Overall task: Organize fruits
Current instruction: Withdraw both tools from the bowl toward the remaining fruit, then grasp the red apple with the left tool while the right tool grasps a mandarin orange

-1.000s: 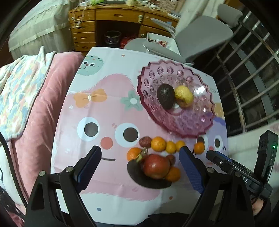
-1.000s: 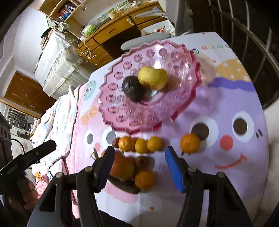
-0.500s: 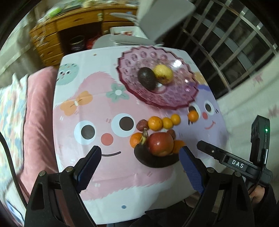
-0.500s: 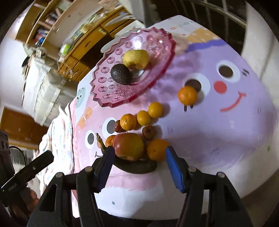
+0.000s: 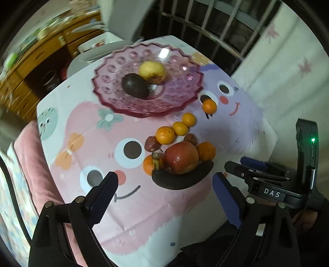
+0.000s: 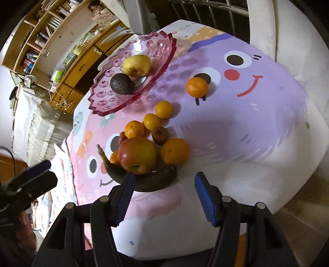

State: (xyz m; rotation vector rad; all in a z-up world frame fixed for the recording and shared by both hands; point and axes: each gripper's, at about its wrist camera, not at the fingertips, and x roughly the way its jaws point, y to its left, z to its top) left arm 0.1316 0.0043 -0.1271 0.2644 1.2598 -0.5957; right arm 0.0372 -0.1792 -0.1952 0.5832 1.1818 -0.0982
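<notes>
A pink glass plate (image 5: 115, 102) at the table's far side holds a dark avocado (image 5: 134, 85) and a yellow fruit (image 5: 152, 71). Nearer me, a red apple (image 5: 181, 157) rests on a blackened banana (image 5: 183, 180) among several small oranges; one orange (image 5: 209, 105) lies apart. My left gripper (image 5: 164, 177) hovers above the pile's near side, its jaws opening with nothing between them. Over the banana (image 6: 152, 182) and apple (image 6: 137, 157), my right gripper (image 6: 164, 176) stands open and holds nothing. The plate (image 6: 102, 102) shows in its view too.
A cartoon-print cloth (image 5: 144, 215) covers the table. On the left lies a pink cushion (image 5: 30, 160), and behind the table stand a wooden desk (image 5: 41, 55) and a grey chair (image 5: 123, 18). Metal bars (image 5: 205, 26) and a white curtain (image 5: 277, 71) are on the right.
Both views have rolled, so the table looks turned. The right gripper has drawn nearer the apple and banana, which now loom larger. No fruit has moved.
</notes>
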